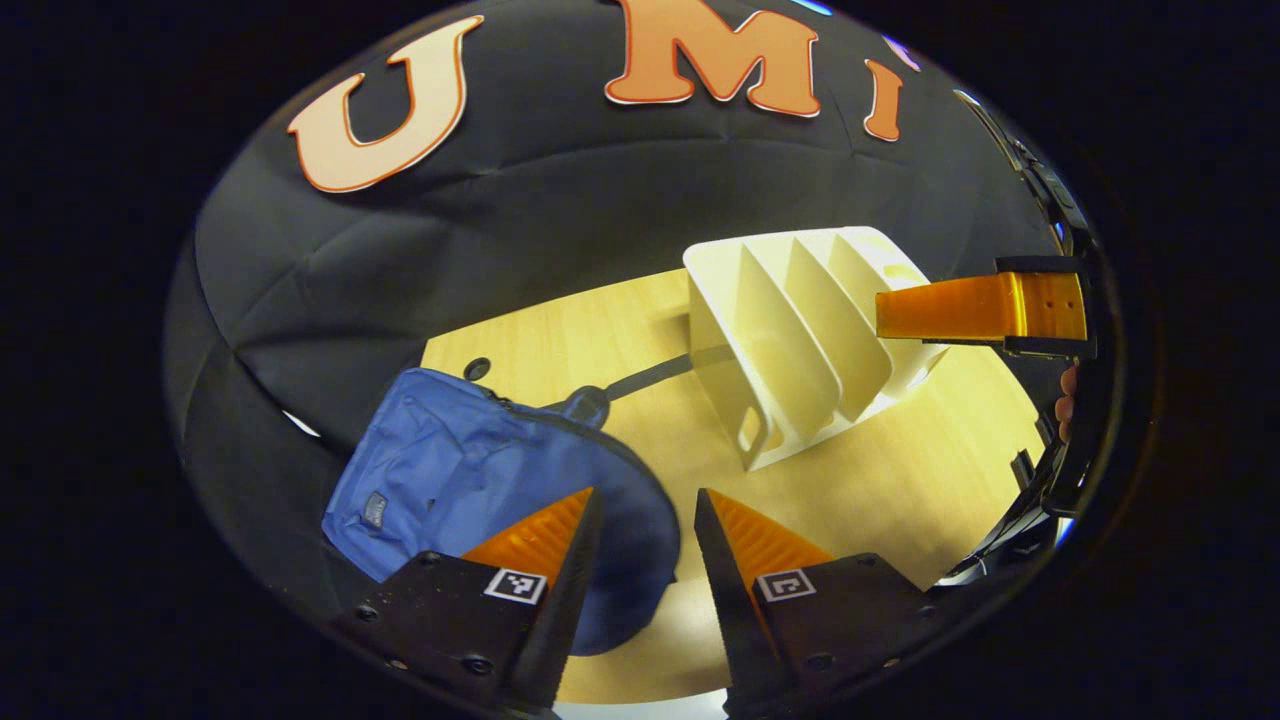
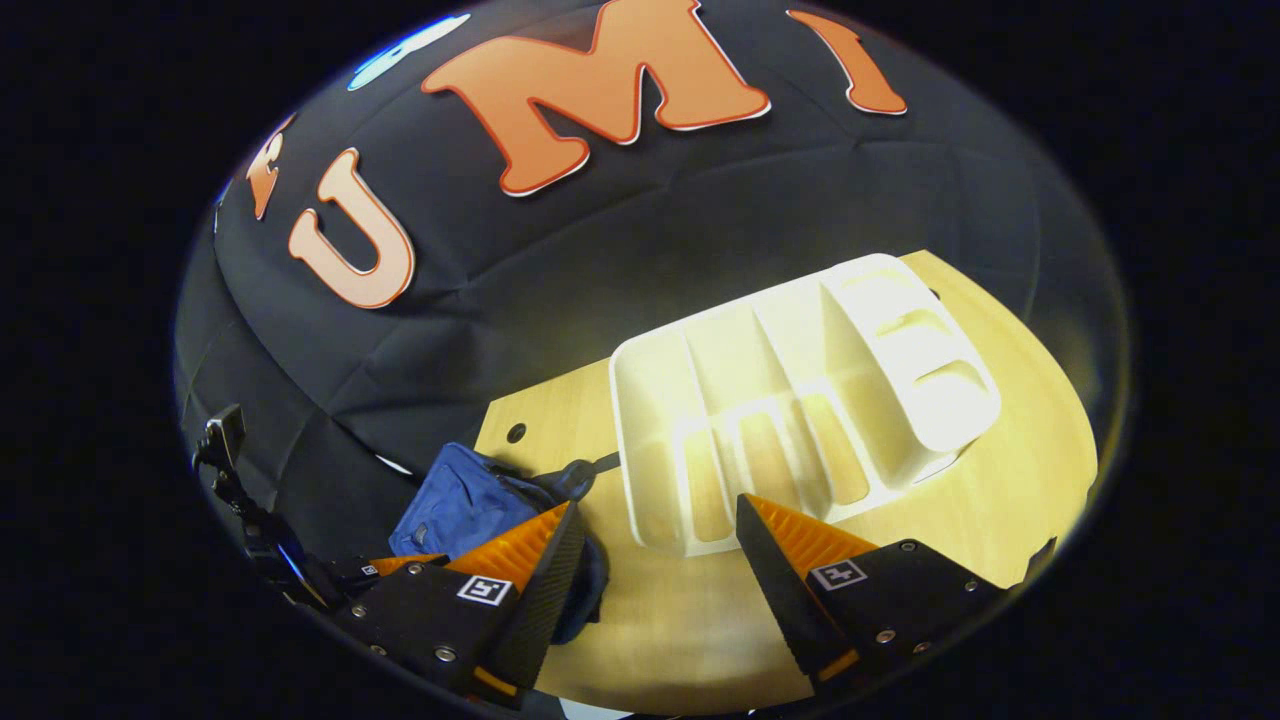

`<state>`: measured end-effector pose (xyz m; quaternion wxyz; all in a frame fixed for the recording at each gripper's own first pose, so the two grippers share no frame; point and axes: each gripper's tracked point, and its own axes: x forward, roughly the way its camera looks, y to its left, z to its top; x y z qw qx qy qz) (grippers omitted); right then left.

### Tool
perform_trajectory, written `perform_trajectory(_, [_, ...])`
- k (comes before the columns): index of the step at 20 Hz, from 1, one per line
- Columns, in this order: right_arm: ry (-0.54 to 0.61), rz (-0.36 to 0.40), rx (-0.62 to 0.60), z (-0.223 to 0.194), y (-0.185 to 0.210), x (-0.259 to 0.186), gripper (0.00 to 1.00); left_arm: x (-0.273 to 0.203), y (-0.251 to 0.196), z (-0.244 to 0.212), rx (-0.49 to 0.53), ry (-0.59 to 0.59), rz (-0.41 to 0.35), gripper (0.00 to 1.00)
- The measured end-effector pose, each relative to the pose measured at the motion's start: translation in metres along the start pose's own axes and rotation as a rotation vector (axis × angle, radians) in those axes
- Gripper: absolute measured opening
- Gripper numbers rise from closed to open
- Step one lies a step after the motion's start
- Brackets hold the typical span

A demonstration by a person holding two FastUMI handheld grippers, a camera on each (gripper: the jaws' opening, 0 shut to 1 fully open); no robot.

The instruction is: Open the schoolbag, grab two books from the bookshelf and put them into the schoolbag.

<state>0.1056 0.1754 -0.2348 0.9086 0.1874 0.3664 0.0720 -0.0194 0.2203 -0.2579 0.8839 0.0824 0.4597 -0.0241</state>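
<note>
A blue schoolbag (image 1: 450, 480) lies flat on the wooden table (image 1: 900, 490), its dark strap running toward a white slotted bookshelf (image 1: 800, 340). My left gripper (image 1: 645, 515) hovers open over the bag's right end with nothing between its fingers. In the left gripper view, the right gripper (image 1: 900, 315) reaches in from the right in front of the bookshelf. In the right gripper view, the right gripper (image 2: 660, 525) stands open above the table (image 2: 1000, 500), just before the bookshelf (image 2: 800, 400), whose slots stand empty. The schoolbag (image 2: 460, 505) lies to its left.
The table has a round cable hole (image 1: 478, 368) near its far left corner. A dark stand (image 2: 235, 480) rises at the left edge of the right gripper view. A person's fingers (image 1: 1068, 400) show behind the right gripper. The black cloth wall closes off the far side.
</note>
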Motion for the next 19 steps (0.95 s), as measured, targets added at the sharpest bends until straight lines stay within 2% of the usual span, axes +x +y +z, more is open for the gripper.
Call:
perform_trajectory(2, [-0.03,-0.016,-0.017,0.009,-0.016,-0.007,0.93,0.0,-0.013,0.012,-0.007,-0.034,0.009,0.73])
perform_trajectory(4, [-0.065,-0.04,-0.039,0.021,-0.031,-0.013,0.93,0.003,-0.023,0.024,-0.02,-0.07,0.022,0.95])
perform_trajectory(5, [-0.086,-0.049,-0.05,0.027,-0.036,-0.017,0.94,0.001,-0.027,0.03,-0.025,-0.093,0.031,0.99])
perform_trajectory(8, [-0.158,-0.071,-0.089,0.047,-0.049,-0.029,0.96,-0.008,-0.045,0.059,-0.033,-0.221,0.038,0.99])
perform_trajectory(13, [-0.298,-0.123,-0.16,0.08,-0.068,-0.053,0.95,-0.029,-0.055,0.102,-0.034,-0.436,0.099,0.98])
perform_trajectory(16, [-0.399,-0.131,-0.203,0.101,-0.07,-0.071,0.95,-0.04,-0.058,0.125,-0.042,-0.542,0.12,0.98])
perform_trajectory(17, [-0.434,-0.136,-0.222,0.108,-0.072,-0.078,0.95,-0.045,-0.062,0.131,-0.041,-0.568,0.124,1.0])
perform_trajectory(19, [-0.475,-0.149,-0.255,0.116,-0.076,-0.086,0.95,-0.057,-0.07,0.139,-0.042,-0.616,0.135,0.98])
